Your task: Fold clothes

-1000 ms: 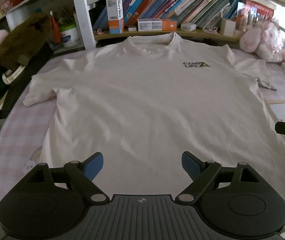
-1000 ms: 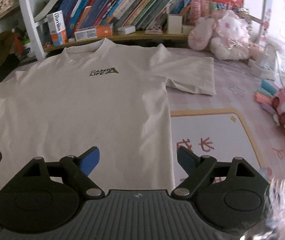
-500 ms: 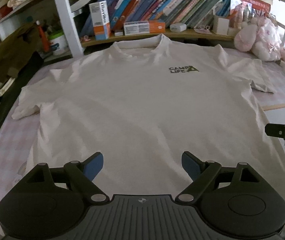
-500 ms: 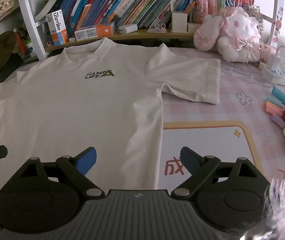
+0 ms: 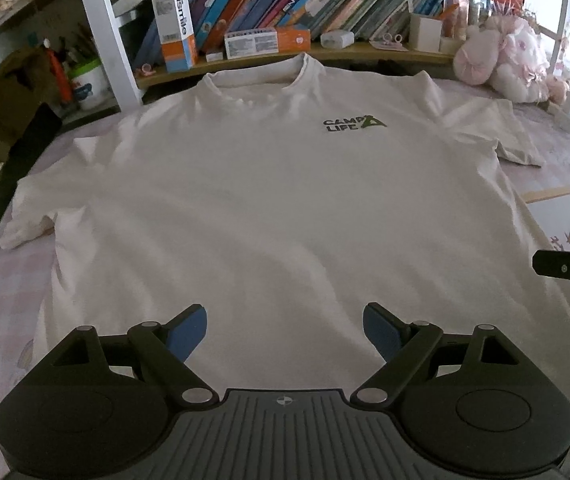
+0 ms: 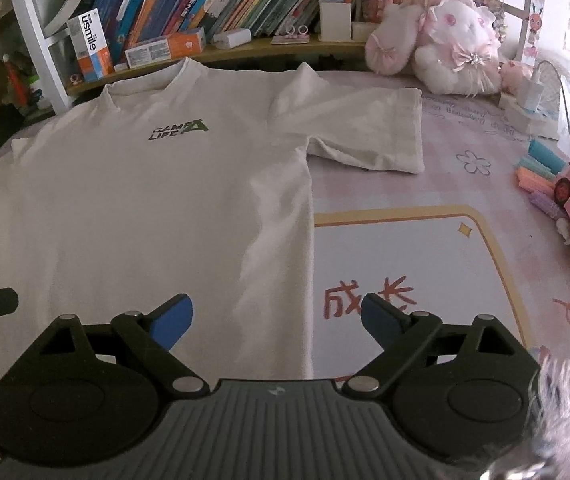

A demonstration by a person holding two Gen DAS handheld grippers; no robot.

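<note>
Between sleeves, T-shirt (image 5: 269, 208) collar farthest.

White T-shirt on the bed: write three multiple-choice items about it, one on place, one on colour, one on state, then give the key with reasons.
1. Where does the T-shirt's collar point?
A. Toward the bookshelf
B. Toward the grippers
C. Toward the toy car

2. What colour is the triangle in the chest logo?
A. Red
B. Green
C. Blue

3. How does the T-shirt lie?
A. Folded in half
B. Rolled up
C. Spread flat, sleeves out

Key: 1 A, the collar lies just below the bookshelf. 2 B, the triangle beside the dark lettering is green. 3 C, both views show the body flat, and the sleeve extends sideways; both grippers hover open above the hem.
</note>
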